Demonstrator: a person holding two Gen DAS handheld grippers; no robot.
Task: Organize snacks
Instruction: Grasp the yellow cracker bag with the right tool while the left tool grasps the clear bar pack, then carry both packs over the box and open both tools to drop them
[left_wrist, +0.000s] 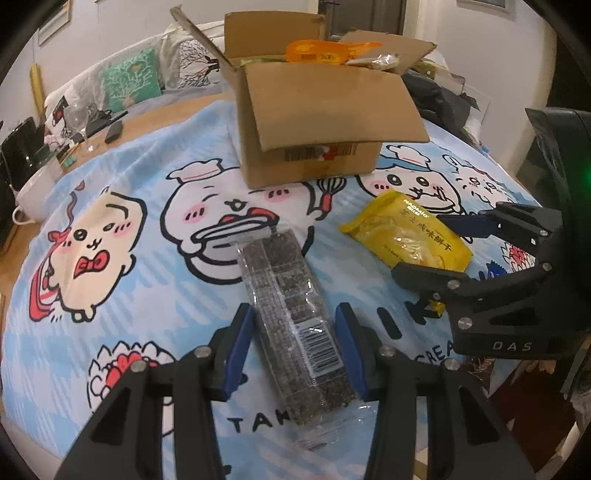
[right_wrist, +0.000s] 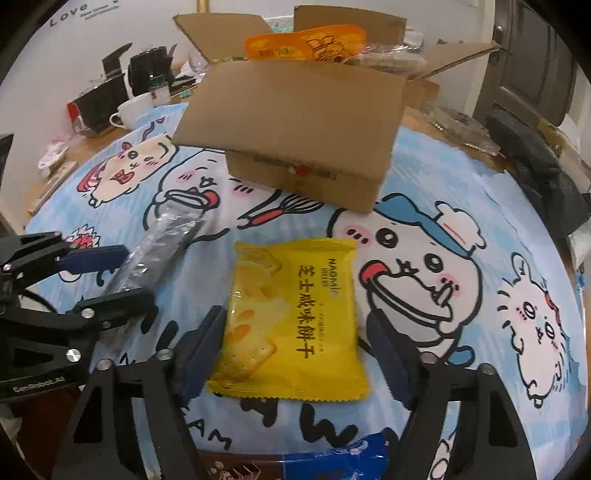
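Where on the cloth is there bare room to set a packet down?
Bare cloth left of the cardboard box and the clear dark-snack packet. Another patch right of the yellow cracker packet. Crowded between the two packets, where both hand-held grippers meet.

Both wrist views low, close over cartoon cloth (left_wrist: 155, 177), facing cardboard box (right_wrist: 295, 122); both show box, cloth.

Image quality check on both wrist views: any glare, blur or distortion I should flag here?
Left wrist: strong fisheye bending with dark corners; glare on the clear dark snack pack, though its barcode stays readable; green glow at the right edge. Right wrist: same barrel distortion; yellow cracker packet sharp, print legible; blue packet at the bottom edge soft and cut off.
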